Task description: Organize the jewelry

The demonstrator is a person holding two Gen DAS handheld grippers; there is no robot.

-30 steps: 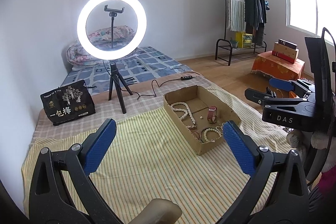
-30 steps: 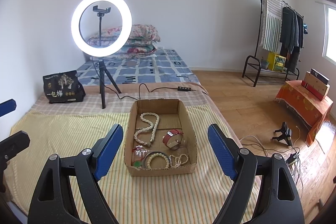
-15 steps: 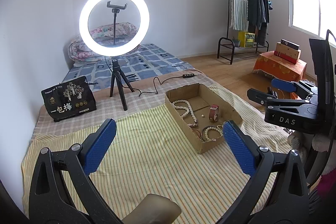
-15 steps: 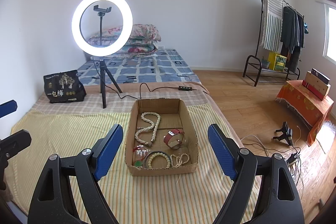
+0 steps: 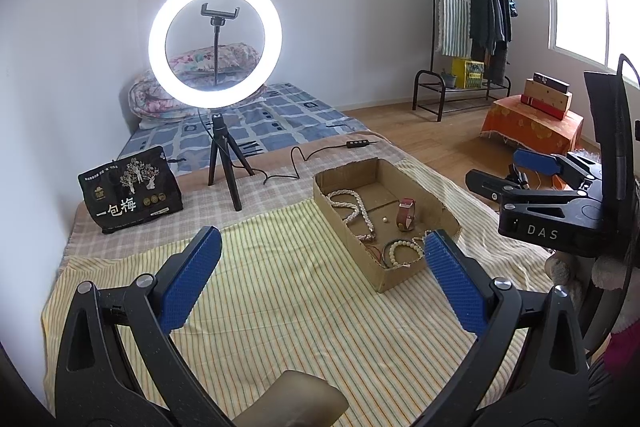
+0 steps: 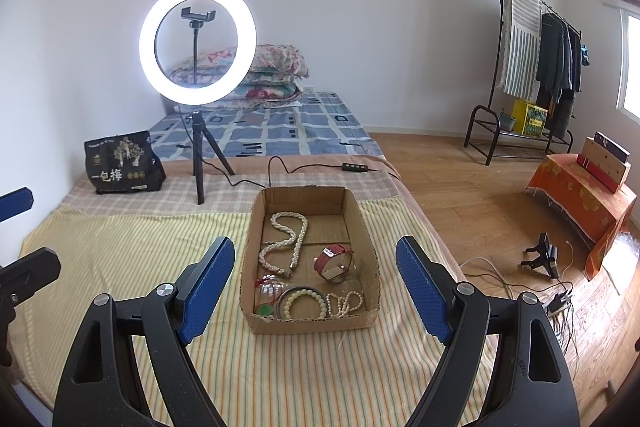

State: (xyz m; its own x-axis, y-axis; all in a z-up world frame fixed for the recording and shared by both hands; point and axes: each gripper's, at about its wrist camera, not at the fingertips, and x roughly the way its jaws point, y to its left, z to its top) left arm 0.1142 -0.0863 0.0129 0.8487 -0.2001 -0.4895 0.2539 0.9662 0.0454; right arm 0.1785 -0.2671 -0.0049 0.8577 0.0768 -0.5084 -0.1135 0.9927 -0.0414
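Right wrist view centres the cardboard box (image 6: 310, 323) of jewelry, the pearl necklace (image 6: 285, 241) upper left inside. Both the right gripper (image 6: 315, 285) and left gripper (image 5: 320, 277) gape wide, empty. Descending onto one piece, clear of neighbours, seems wisest.

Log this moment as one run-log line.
left gripper: open, empty | right gripper: open, empty | cardboard box: on striped cloth, holds pearl necklace, red watch, bead bracelet | stage: nothing picked up
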